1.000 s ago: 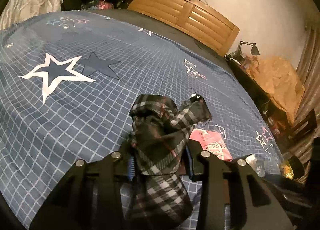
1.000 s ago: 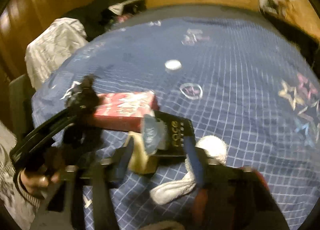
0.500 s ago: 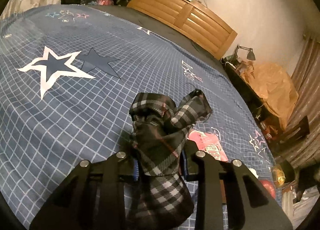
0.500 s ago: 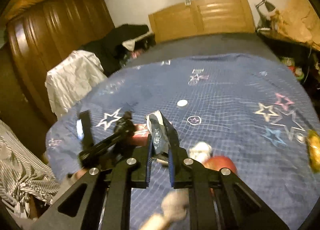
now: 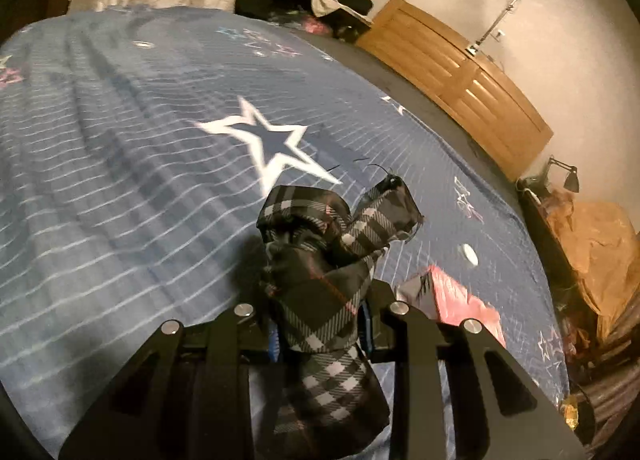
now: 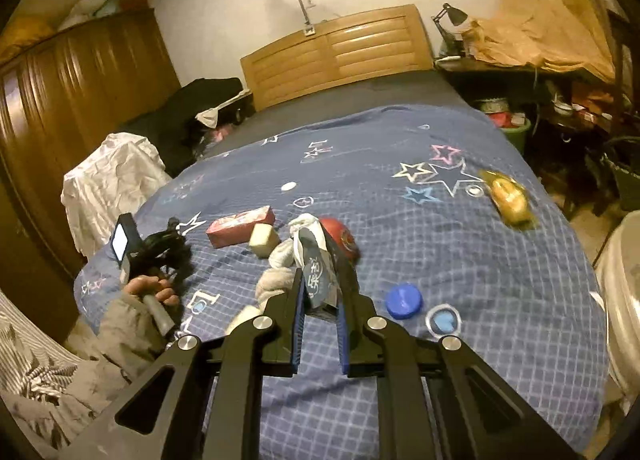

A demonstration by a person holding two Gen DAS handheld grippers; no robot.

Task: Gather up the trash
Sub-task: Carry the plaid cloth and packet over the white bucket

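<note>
My left gripper is shut on a black-and-white plaid cloth bag, held above the blue star bedspread. It shows at the left of the right wrist view, held in a hand. My right gripper is shut on a crumpled silver-blue wrapper, lifted above the bed. On the bed lie a red box, a yellow sponge block, white socks, a red round pack, a blue lid and a golden wrapper.
A wooden headboard stands at the far end. A wardrobe and a chair draped in white cloth stand at the left. A cluttered desk with a lamp is at the right. A small white cap lies mid-bed.
My right gripper has risen and pulled back from the bed with the wrapper in it. My left gripper with the plaid bag has swung left and tilted.
</note>
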